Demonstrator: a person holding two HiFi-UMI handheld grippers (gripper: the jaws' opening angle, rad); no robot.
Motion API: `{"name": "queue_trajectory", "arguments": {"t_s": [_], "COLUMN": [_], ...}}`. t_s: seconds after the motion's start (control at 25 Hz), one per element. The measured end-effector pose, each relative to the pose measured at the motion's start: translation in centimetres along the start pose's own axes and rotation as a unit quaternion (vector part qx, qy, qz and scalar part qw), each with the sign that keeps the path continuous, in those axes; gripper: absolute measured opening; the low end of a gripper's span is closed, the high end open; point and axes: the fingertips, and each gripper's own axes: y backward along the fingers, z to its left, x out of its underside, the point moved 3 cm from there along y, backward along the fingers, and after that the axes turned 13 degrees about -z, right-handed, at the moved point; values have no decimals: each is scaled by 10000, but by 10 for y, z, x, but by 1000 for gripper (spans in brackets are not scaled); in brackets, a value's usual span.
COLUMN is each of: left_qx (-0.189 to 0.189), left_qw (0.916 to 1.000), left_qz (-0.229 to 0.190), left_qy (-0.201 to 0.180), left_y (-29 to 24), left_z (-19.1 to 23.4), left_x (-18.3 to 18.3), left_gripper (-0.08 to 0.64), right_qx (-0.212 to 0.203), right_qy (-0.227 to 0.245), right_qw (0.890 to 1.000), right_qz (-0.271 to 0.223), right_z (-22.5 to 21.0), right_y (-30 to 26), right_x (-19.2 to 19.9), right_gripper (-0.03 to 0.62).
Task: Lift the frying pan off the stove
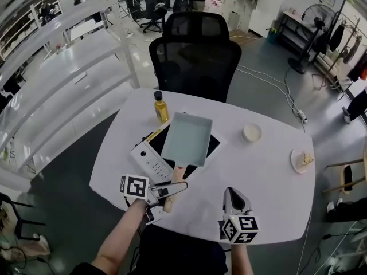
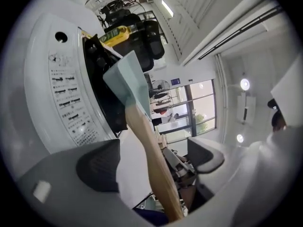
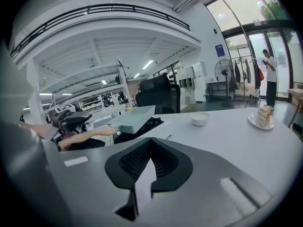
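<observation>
Table, white and round, holds the stove; its print is too tiny to read. Blue frying pan sits on the stove. Yellow bottle stands just beyond. Left gripper jaws are open round the pan's wooden handle. Right gripper jaws are closed, holding nothing.

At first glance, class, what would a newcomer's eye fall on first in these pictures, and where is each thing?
The pale rectangular frying pan on the stove, central on the white table, draws the eye first, its wooden handle between the open jaws of the left gripper. Then come the black office chair beyond the table, the yellow bottle by the stove's far corner, and the cake slice near the right edge.
</observation>
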Motion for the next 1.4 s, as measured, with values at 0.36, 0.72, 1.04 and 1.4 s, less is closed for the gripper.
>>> {"name": "queue_trajectory", "arguments": {"t_s": [0.36, 0.72, 1.04, 1.4], "left_qx": [298, 137, -26, -232], "left_qw": [9953, 9973, 9960, 9954], "left_qz": [148, 546, 884, 927], "left_qy": [913, 474, 133, -80], "left_y": [-14, -14, -17, -16], "left_z": [-4, 4, 2, -3], "left_x": [5, 10, 11, 6], "left_gripper": [270, 183, 181, 184], "right_qx": [249, 352, 402, 345], "right_qy": [-185, -320, -350, -290], "right_qw": [9994, 9987, 9983, 9989], "right_qz": [166, 208, 244, 146], "right_z": [-6, -5, -3, 4], "right_y": [-13, -23, -22, -18], "right_x": [4, 9, 13, 11], "right_gripper": [5, 5, 5, 5]}}
